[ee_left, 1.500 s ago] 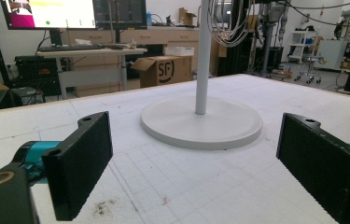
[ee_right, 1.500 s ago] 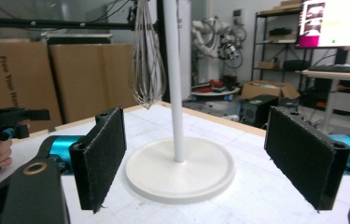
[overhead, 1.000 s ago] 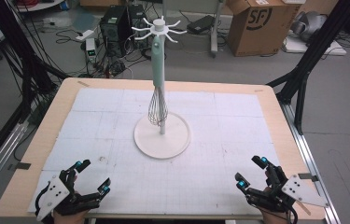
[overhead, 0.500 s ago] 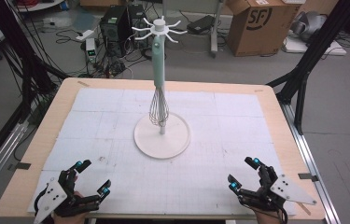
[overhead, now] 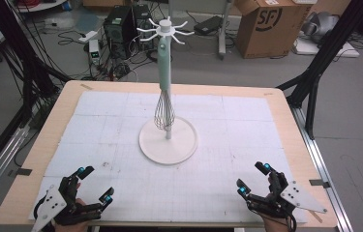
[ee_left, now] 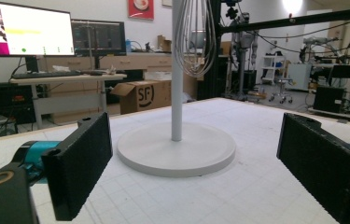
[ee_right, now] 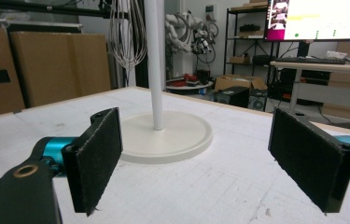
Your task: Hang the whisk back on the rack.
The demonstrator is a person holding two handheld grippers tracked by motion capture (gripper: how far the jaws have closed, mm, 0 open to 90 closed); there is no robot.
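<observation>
Idling wide apart: left gripper (overhead: 94, 186) and right gripper (overhead: 254, 178) both released, holding nothing. Whisk (overhead: 164, 110) hangs on stand (overhead: 168, 140), ahead and between them, well clear.

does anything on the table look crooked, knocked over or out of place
Nothing stands out. The white rack stands upright mid-table, and the whisk hangs straight down beside its pole, clear of the base. The mat lies flat. The left gripper and the right gripper are open at the near edge, holding nothing.
</observation>
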